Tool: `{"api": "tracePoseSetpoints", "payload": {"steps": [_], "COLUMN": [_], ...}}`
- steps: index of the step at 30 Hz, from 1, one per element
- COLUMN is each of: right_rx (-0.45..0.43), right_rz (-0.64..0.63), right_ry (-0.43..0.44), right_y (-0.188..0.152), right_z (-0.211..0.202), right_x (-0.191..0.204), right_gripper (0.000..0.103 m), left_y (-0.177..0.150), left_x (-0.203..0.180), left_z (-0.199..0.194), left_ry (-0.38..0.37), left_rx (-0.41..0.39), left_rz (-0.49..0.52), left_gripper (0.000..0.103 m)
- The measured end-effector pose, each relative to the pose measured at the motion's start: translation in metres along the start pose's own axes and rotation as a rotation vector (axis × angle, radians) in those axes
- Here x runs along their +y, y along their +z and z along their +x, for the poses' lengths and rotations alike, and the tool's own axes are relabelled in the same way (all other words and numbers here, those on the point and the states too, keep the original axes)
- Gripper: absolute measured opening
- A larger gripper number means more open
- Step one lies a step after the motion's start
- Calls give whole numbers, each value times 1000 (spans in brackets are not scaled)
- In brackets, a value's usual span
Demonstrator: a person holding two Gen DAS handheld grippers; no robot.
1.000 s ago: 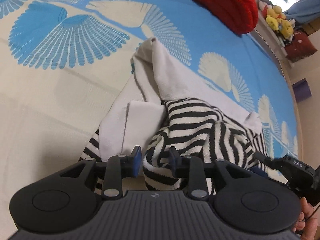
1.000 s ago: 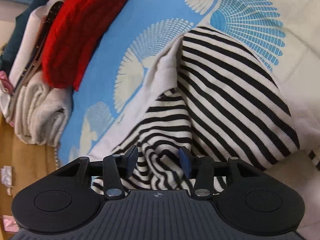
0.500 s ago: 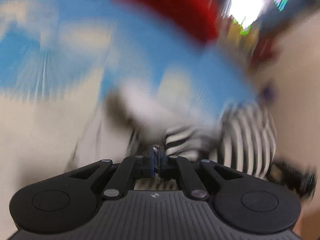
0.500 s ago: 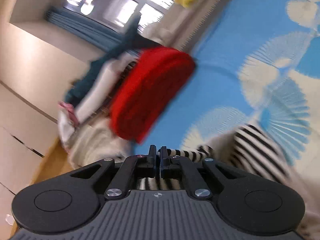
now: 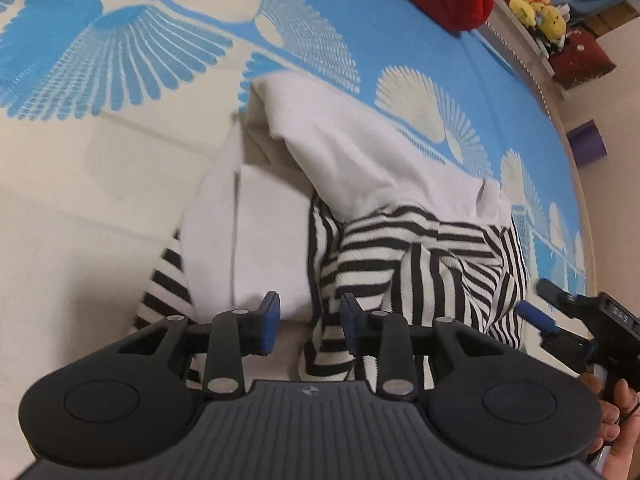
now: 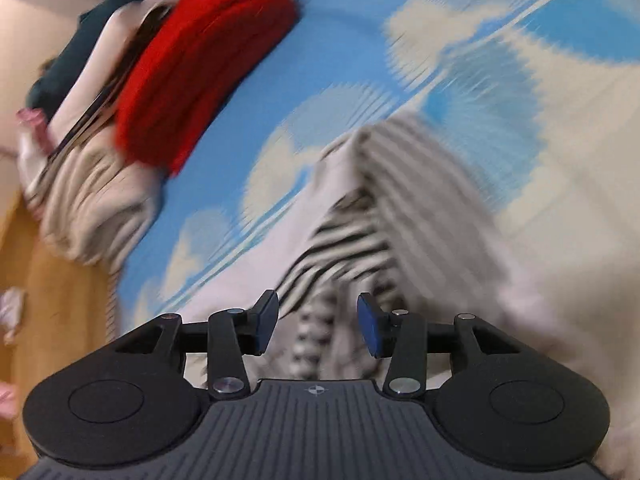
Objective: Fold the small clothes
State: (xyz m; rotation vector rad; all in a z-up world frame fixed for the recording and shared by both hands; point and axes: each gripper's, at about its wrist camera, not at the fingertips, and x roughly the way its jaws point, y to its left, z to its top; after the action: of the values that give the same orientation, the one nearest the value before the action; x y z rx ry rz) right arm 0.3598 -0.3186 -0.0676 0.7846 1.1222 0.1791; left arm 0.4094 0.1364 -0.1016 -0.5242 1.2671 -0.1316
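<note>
A small black-and-white striped garment (image 5: 420, 256) with a plain white part (image 5: 360, 152) lies crumpled on the blue and cream fan-patterned bed cover (image 5: 120, 60). My left gripper (image 5: 309, 314) hovers just over its near edge. The jaws are opening, with a striped fold lying in the gap and the pads not pressing it. In the blurred right wrist view, my right gripper (image 6: 318, 314) stands over the striped garment (image 6: 352, 240), also opening, with nothing pinched. Its blue-padded fingers (image 5: 536, 318) show at the left view's right edge, beside the cloth, with a hand behind them.
A red knitted piece (image 6: 200, 72) lies further back on the bed, next to a pile of folded clothes (image 6: 92, 208) at the bed's edge. Plush toys (image 5: 536, 4) and a purple box (image 5: 586, 142) stand beyond the bed. Wooden floor (image 6: 52, 300) shows at the left.
Both grippers stood open, shut on the striped cloth half a second ago while the views swung up, and now stand open over it again. The right view is still moving.
</note>
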Motion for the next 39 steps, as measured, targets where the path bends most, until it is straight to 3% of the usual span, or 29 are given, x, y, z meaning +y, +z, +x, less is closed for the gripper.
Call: {"api": "tracePoseSetpoints", "payload": {"steps": [7, 9, 10, 11, 13, 18, 20, 22, 23, 24, 25, 26, 28, 29, 31, 33, 35, 39], "right_rx": [57, 43, 36, 25, -40, -328, -405, -383, -341, -277, -169, -56, 35, 50, 28, -23, -71, -34], "right_rz": [-18, -16, -17, -19, -15, -106, -167, -184, -192, -197, -202, -197, -129, -81, -40, -67, -105, -85], "right_ry": [-124, -144, -139, -124, -48, 292, 398, 391, 335, 252, 117, -37, -220, -243, -196, -146, -131, -178], "right_y": [-5, -11, -9, -9, -4, 3, -2, -7, -10, -12, -15, -18, -29, -30, -28, -24, -20, -12], "right_z": [44, 45, 47, 45, 36, -44, -77, -87, -86, -79, -67, -51, -34, -33, -37, -43, -41, -18], "right_x": [9, 9, 10, 10, 18, 39, 36, 24, 16, 7, -5, -18, -48, -58, -61, -50, -38, -35], "right_gripper": [45, 32, 9, 1, 1, 1, 1, 1, 1, 1, 1, 1, 6, 6, 6, 20, 48, 49], "left_y": [-6, -6, -6, -5, 1, 12, 11, 10, 9, 7, 3, -2, -8, -8, -6, -7, -9, -24], "left_x": [-7, -7, -8, -10, -12, -12, -8, 0, 5, 11, 16, 22, 34, 35, 32, 23, 12, -6], "left_z": [16, 19, 21, 20, 8, -66, -77, -67, -54, -35, -18, -5, 0, -1, -9, -14, -7, 19], "left_ry": [19, 24, 17, 7, -27, -237, -253, -229, -203, -148, -74, 5, 55, 38, -9, -53, -76, -46], "left_rx": [23, 25, 28, 23, -56, -452, -495, -405, -313, -183, -67, -5, -8, -9, -42, -68, -46, 16], "left_rz": [3, -2, 0, 2, -8, -17, -9, -26, -39, -43, -37, -42, -92, -103, -114, -116, -102, -72], "left_gripper": [35, 30, 16, 9, 3, 2, 2, 2, 3, 3, 3, 4, 4, 6, 33, 54, 58, 57]}}
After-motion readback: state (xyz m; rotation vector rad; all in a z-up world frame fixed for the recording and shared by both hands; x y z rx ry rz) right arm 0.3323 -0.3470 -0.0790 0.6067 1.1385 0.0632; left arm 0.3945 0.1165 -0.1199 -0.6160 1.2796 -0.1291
